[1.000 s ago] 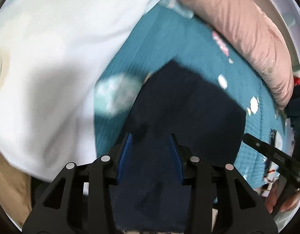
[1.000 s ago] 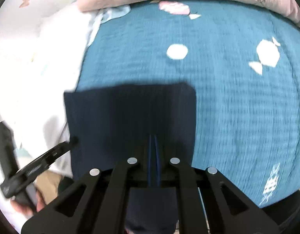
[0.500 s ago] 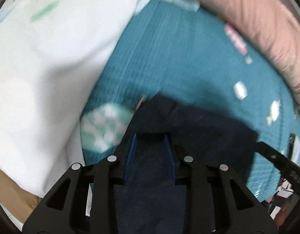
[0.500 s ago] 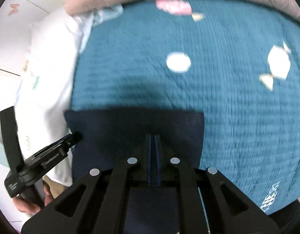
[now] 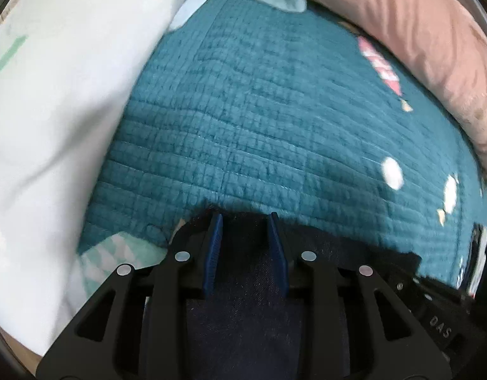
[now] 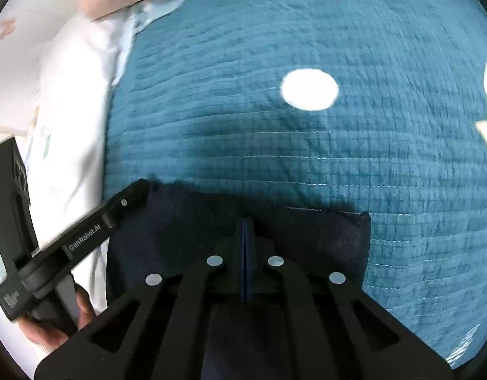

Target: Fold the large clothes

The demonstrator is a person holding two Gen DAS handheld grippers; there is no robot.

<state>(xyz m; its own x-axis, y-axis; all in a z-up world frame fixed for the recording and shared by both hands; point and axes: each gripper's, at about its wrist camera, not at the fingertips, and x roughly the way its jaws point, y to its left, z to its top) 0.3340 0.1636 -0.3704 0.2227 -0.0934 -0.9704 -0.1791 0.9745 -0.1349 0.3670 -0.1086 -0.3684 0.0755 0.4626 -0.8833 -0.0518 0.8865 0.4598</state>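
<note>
A dark navy garment [image 5: 243,316] lies on the teal quilted bedcover [image 5: 259,126], and its far edge ends right at my fingertips. My left gripper [image 5: 245,218] points steeply down, its blue pads set apart with a thick fold of the navy cloth filling the gap between them. In the right wrist view the garment [image 6: 322,237] shows as a flat dark band. My right gripper [image 6: 245,221] is shut tight on its far edge near the middle. The left gripper [image 6: 142,190] sits at the band's left corner, with a hand [image 6: 53,329] on its handle.
A white pillow or duvet [image 5: 53,126] bulges along the left of the bedcover [image 6: 306,158]. A pink blanket [image 5: 417,47] is piled along the far and right side. The teal cover carries white and pink printed patches.
Both grippers moved forward over the teal cover and sank closer to it. The navy cloth that reached far beyond the fingertips now ends at them. The left jaws narrowed onto the cloth.
</note>
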